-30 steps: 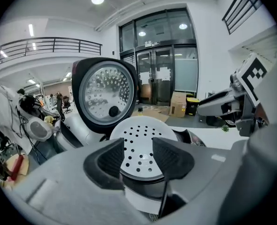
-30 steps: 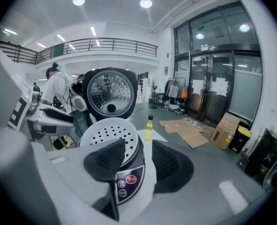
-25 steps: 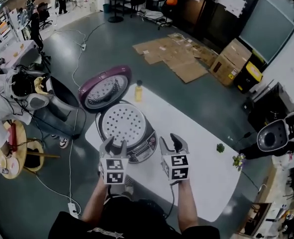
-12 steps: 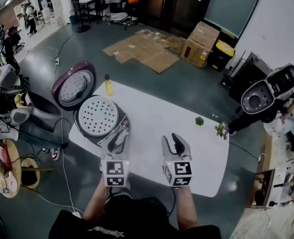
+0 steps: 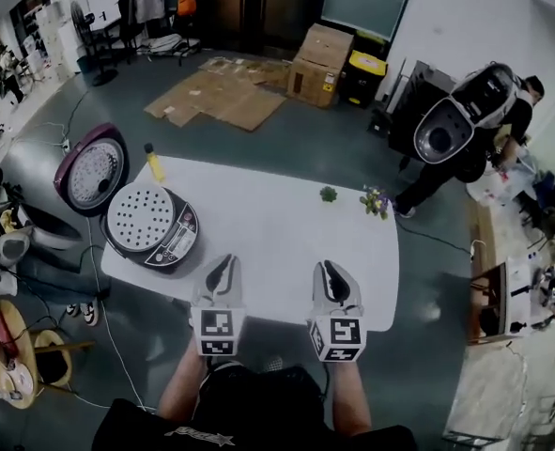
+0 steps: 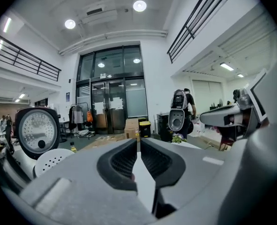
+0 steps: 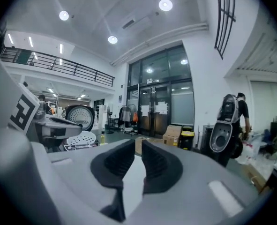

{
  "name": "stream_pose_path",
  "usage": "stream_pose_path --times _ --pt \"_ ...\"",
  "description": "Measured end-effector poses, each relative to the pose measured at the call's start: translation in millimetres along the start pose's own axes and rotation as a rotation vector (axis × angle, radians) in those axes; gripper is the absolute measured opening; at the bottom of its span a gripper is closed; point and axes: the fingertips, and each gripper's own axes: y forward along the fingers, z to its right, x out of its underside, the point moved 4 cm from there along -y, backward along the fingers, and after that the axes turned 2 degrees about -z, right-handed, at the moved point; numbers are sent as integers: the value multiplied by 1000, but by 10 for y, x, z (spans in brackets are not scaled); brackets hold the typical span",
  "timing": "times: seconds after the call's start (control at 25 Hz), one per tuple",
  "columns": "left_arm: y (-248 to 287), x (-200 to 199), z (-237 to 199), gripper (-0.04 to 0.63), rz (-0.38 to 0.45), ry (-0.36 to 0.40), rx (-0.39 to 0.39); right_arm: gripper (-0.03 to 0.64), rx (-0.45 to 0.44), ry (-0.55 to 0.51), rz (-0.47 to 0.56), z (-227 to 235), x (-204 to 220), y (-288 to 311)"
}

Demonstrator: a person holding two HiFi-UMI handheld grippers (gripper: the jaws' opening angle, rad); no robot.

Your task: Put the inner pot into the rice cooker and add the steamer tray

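We counted one rice cooker [image 5: 169, 242], one steamer tray [image 5: 139, 216] and one yellow bottle [image 5: 153, 163] left of the left gripper [image 5: 223, 269]. Ahead of the right gripper [image 5: 329, 272] sat two small plants [image 5: 328, 194] [image 5: 376, 200].

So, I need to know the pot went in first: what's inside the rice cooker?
A white perforated steamer tray fills the rice cooker's open top, its lid tipped up behind. The tray covers everything below, so an inner pot cannot be seen.
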Motion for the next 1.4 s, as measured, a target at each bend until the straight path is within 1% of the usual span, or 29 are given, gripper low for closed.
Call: stream_pose_path --times 0.08,0.28,0.44,0.6,1.4 --pt "-5 -3 221 26 6 5 41 39 42 5 0 141 77 -213" --pt "-39 -53 660 20 21 24 103 20 103 35 -9 415 258 -621" --pt "-77 -82 850 18 24 36 125 6 132 45 -32 531 343 -797" --pt "-95 -71 898 18 17 47 131 6 141 38 -21 544 311 -865" --pt "-157 -120 960 18 23 58 121 6 115 37 1 546 229 -907"
